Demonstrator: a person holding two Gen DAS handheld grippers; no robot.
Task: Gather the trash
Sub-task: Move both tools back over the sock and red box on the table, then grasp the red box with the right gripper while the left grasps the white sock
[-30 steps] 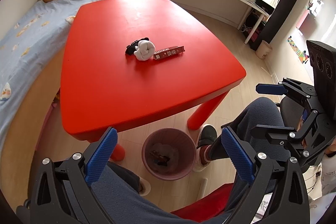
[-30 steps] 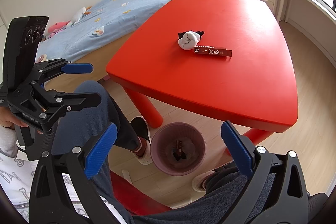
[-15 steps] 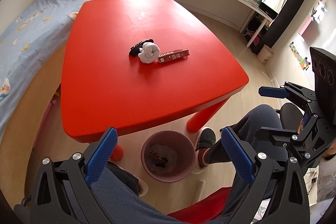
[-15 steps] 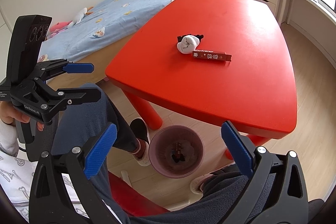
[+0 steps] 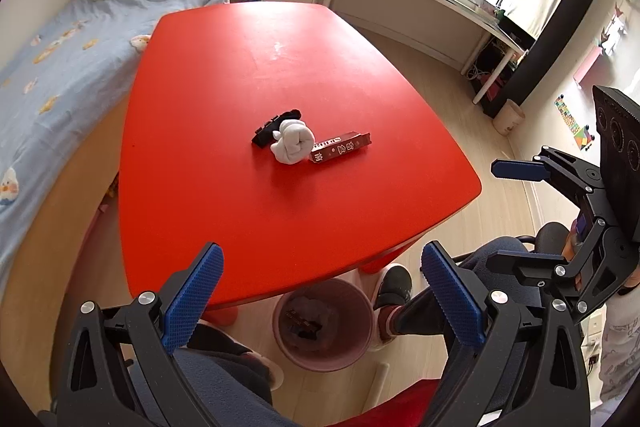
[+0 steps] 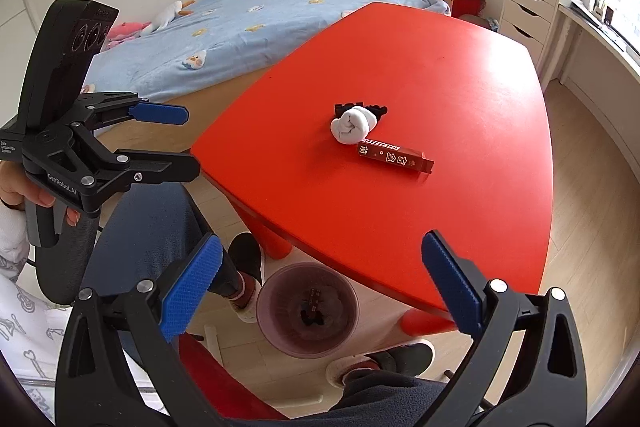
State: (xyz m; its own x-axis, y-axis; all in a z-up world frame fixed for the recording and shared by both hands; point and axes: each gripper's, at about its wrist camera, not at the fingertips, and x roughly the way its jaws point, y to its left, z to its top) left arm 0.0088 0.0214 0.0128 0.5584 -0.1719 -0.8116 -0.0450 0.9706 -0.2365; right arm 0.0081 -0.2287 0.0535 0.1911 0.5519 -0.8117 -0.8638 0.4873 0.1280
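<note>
Left wrist view: left claw (image 5: 322, 287) spread wide, empty, hovering over the near edge of the red surface (image 5: 224, 75). Right claw (image 6: 320, 285) likewise wide apart, holding nothing, touching nothing. Trash lies mid-surface in one cluster: white crumpled wad (image 5: 292, 146), black piece (image 5: 274, 131) touching it behind, brown wrapper box (image 5: 340, 147) just beside it. Bin (image 5: 324, 327) sits on the floor under the near edge, some scraps already inside. Step judged: approach, before any pick. Next move calls for reaching forward and lowering one claw over a single item, probably the box.
</note>
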